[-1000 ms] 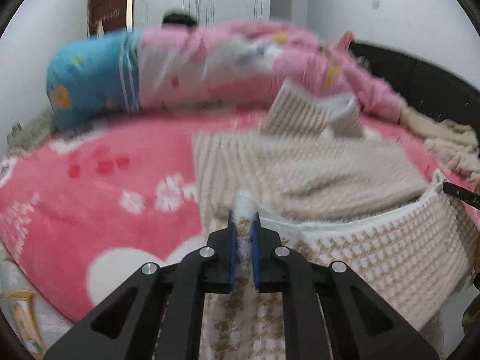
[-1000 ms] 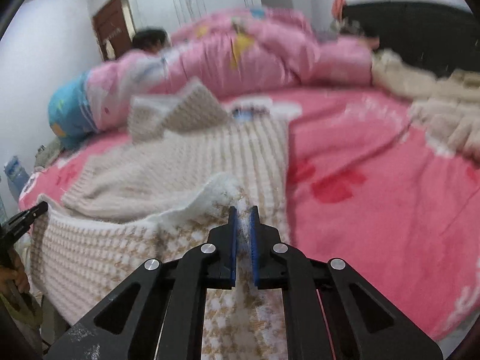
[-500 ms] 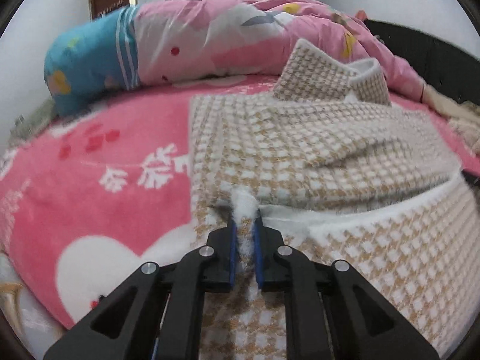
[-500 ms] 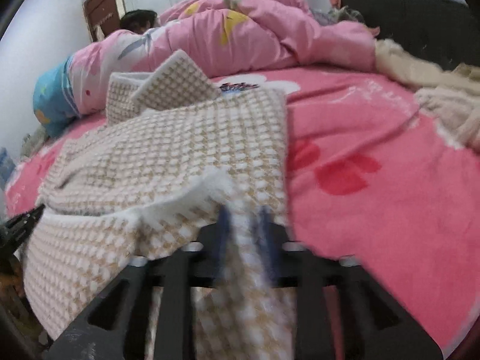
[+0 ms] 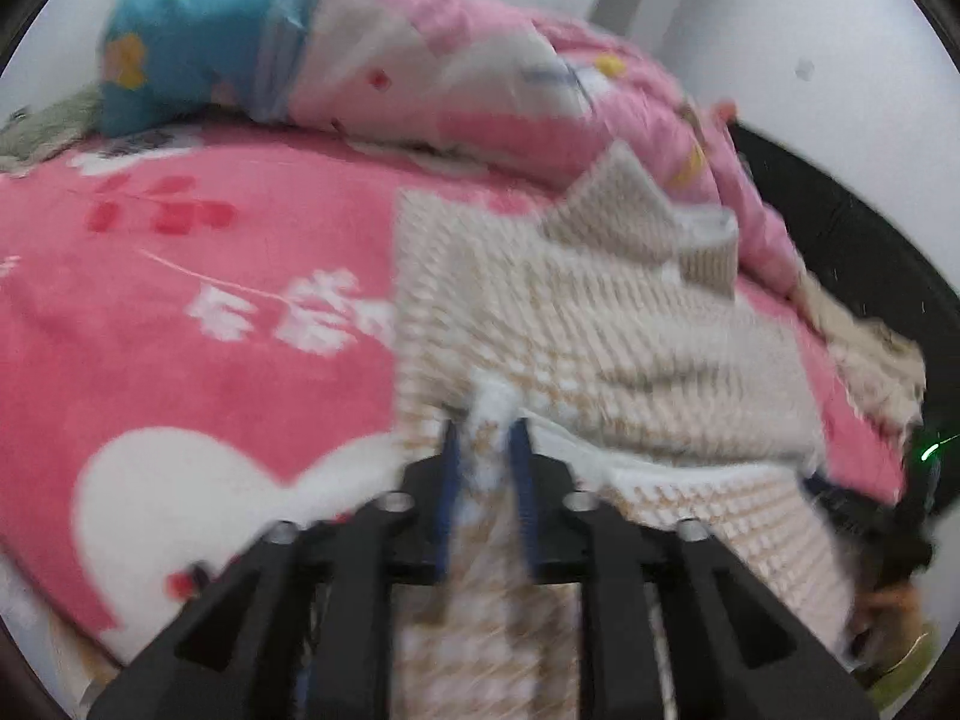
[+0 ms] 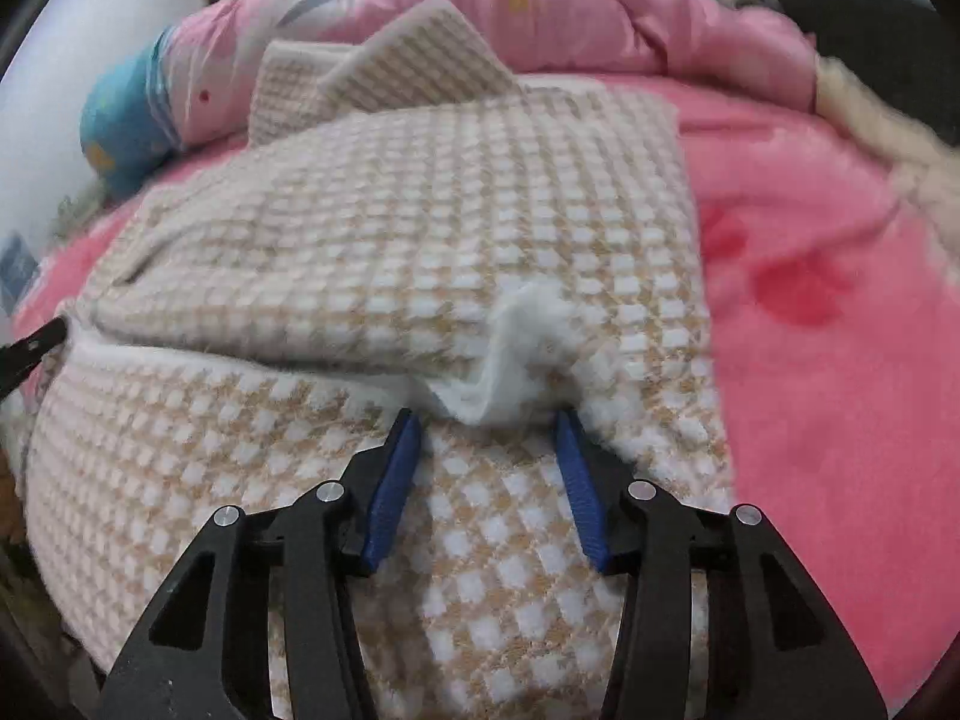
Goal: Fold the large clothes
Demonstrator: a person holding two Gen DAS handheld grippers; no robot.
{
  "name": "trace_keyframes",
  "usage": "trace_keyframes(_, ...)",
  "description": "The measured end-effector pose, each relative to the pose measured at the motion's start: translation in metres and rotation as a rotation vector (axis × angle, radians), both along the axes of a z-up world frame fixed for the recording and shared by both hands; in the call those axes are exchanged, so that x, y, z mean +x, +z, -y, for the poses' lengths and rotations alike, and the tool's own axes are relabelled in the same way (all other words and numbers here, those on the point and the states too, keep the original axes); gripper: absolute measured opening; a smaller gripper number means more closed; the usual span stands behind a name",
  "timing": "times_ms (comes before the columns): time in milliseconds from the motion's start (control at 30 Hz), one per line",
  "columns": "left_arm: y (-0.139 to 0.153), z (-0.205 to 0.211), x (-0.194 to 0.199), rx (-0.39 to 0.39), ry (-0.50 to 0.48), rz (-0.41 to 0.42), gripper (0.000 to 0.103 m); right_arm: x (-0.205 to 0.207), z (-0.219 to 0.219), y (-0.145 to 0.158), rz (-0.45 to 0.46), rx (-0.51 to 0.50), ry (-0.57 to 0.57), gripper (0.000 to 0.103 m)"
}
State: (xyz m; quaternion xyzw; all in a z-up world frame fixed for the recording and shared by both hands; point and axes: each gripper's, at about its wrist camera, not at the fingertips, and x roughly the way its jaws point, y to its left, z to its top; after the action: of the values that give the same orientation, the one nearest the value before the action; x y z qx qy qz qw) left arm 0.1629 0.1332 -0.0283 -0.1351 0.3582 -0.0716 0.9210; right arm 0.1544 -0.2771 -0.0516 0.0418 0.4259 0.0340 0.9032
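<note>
Garment [image 6: 420, 228]: beige-and-white checked knit with fleecy white lining, lay folded on the pink bedspread [image 6: 840, 360], its near part draped over the bed edge toward the cameras. White hem [image 6: 528, 354] turned up in a bunch along the fold.

Right gripper [image 6: 486, 420]: jaws stood apart and were narrowing slightly; the hem bunch lay between the blue pads [image 6: 390, 480], which did not press it.

Left gripper [image 5: 485, 438]: view blurred; jaws were opening, a strip of the white hem [image 5: 495, 402] between the pads, contact unclear.

Surroundings: pink quilt [image 6: 540, 12] heaped behind the garment; blue pillow [image 5: 198, 54] at far left; cream throw [image 6: 888, 138] at right; dark headboard [image 5: 840, 252] beyond.
</note>
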Motion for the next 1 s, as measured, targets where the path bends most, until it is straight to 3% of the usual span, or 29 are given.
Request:
trace_keyframes(100, 0.024, -0.006, -0.026, -0.026, -0.017, 0.098, 0.027, -0.006, -0.011, 0.013, -0.01, -0.084, -0.003, 0.044)
trace_keyframes(200, 0.033, 0.006, -0.04, -0.075, -0.113, 0.141, 0.028, -0.012, -0.009, 0.029, -0.025, -0.033, -0.034, 0.042)
trace_keyframes(300, 0.022, 0.038, -0.033, -0.065, -0.232, 0.084, 0.031, -0.028, -0.025, 0.057, 0.074, 0.063, 0.063, 0.042)
trace_keyframes(367, 0.0, 0.064, -0.02, -0.02, -0.283, -0.001, 0.035, -0.03, -0.042, 0.058, 0.101, 0.07, 0.143, 0.042)
trace_keyframes(400, -0.012, 0.074, -0.013, 0.016, -0.279, -0.044, 0.035, -0.025, -0.049, 0.05, 0.078, 0.054, 0.16, 0.042)
trace_keyframes(433, -0.03, 0.082, -0.005, 0.044, -0.265, -0.084, 0.035, -0.013, -0.056, 0.028, -0.002, 0.022, 0.149, 0.042)
trace_keyframes(467, -0.037, 0.084, -0.004, 0.043, -0.253, -0.078, 0.035, -0.004, -0.057, 0.007, -0.055, 0.025, 0.143, 0.042)
trace_keyframes(500, -0.039, 0.084, -0.005, 0.04, -0.243, -0.052, 0.035, -0.002, -0.054, -0.002, -0.047, 0.052, 0.139, 0.042)
trace_keyframes(600, -0.035, 0.084, -0.006, 0.029, -0.24, -0.048, 0.035, -0.011, -0.057, 0.023, -0.047, 0.057, 0.118, 0.042)
trace_keyframes(733, -0.039, 0.079, -0.005, 0.001, -0.245, -0.045, 0.035, -0.034, -0.09, 0.051, 0.052, 0.053, 0.264, 0.041)
trace_keyframes(800, -0.04, 0.08, -0.004, 0.009, -0.237, -0.042, 0.035, -0.033, -0.107, 0.045, 0.039, 0.044, 0.311, 0.041)
trace_keyframes(833, -0.04, 0.081, -0.004, 0.014, -0.235, -0.041, 0.035, -0.02, -0.117, 0.023, -0.028, 0.013, 0.295, 0.041)
trace_keyframes(900, -0.038, 0.08, -0.008, 0.011, -0.235, -0.046, 0.035, -0.005, -0.12, 0.002, -0.025, 0.0, 0.281, 0.041)
trace_keyframes(1000, -0.036, 0.079, -0.007, 0.001, -0.253, -0.045, 0.035, -0.006, -0.119, 0.019, -0.035, 0.002, 0.255, 0.041)
